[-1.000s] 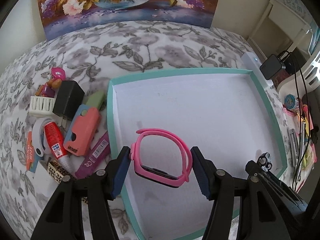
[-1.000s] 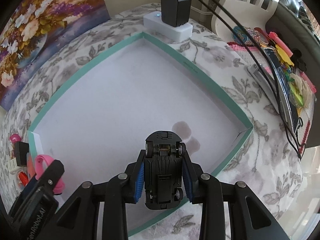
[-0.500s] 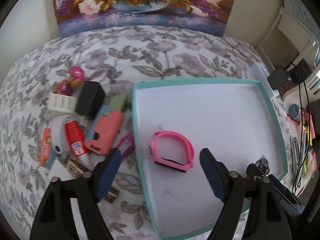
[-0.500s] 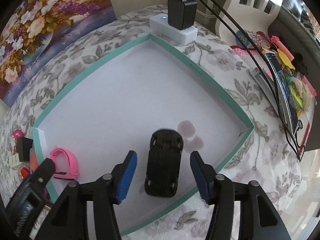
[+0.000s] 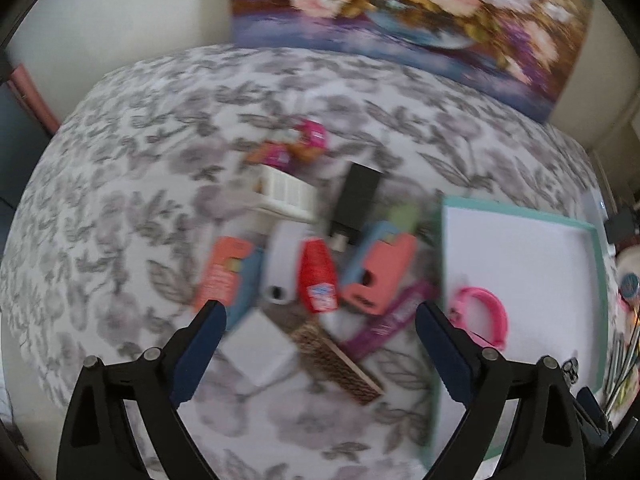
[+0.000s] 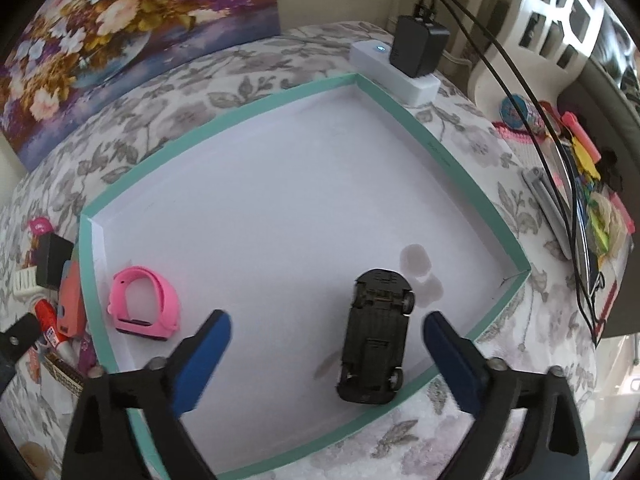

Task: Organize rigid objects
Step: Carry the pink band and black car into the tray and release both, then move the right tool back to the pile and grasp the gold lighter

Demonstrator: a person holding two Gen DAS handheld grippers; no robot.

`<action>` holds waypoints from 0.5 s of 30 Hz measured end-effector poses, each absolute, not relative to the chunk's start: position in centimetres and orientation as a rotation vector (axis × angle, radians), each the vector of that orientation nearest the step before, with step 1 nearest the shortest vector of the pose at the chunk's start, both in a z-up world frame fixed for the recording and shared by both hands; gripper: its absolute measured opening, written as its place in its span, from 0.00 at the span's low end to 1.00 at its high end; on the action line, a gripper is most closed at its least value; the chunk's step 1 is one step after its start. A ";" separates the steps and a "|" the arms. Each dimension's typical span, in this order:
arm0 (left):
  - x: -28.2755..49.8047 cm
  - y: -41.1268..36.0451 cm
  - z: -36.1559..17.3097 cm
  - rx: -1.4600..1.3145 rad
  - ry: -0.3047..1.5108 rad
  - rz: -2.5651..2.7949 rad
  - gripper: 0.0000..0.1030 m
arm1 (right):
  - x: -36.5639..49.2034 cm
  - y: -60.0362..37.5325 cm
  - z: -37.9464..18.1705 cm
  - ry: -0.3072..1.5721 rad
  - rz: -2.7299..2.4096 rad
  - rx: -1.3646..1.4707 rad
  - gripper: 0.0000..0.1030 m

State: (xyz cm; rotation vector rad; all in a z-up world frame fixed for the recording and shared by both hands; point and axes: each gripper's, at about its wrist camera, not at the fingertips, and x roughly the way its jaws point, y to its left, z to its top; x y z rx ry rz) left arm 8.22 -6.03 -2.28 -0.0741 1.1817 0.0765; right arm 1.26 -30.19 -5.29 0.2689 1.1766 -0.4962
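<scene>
A teal-rimmed white tray (image 6: 460, 168) lies on the floral bedspread. In it a pink watch band (image 6: 144, 300) stands on its edge near the left wall, and a black toy car (image 6: 376, 344) lies upside down near the front right corner. My right gripper (image 6: 326, 354) is open and empty above the tray's front, with the car between its fingers but below them. My left gripper (image 5: 320, 344) is open and empty above a pile of small items left of the tray (image 5: 596, 248): a red glue tube (image 5: 318, 276), a coral case (image 5: 380, 272), a black adapter (image 5: 358, 200) and a white basket (image 5: 286, 194). The pink band (image 5: 484, 316) shows at its right.
A white power strip with a black charger (image 6: 416, 52) sits behind the tray's far corner, with cables running right. Pens and stationery (image 6: 580, 184) crowd the right edge. A flower painting (image 6: 120, 28) leans on the wall. A purple tube (image 5: 384, 328) and a patterned strip (image 5: 336, 356) lie in the pile.
Both grippers have let go: the pink band and the toy car now rest in the tray. My left gripper has swung left over the pile. My right gripper has pulled back and opened wider.
</scene>
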 end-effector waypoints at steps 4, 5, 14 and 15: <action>8.4 -2.9 -1.9 -0.148 1.196 0.071 0.93 | 1.6 -28.8 -5.0 1.164 -0.448 0.268 1.00; 8.4 -2.2 -1.8 -0.157 1.202 0.077 0.93 | 1.7 -28.4 -4.8 1.159 -0.440 0.263 1.00; 8.4 2.1 -1.2 -0.147 1.190 0.120 0.93 | 2.6 -24.1 -2.0 1.114 -0.369 0.220 1.00; 8.4 2.6 -1.1 -0.143 1.188 0.126 0.93 | 2.7 -23.5 -1.7 1.112 -0.360 0.219 1.00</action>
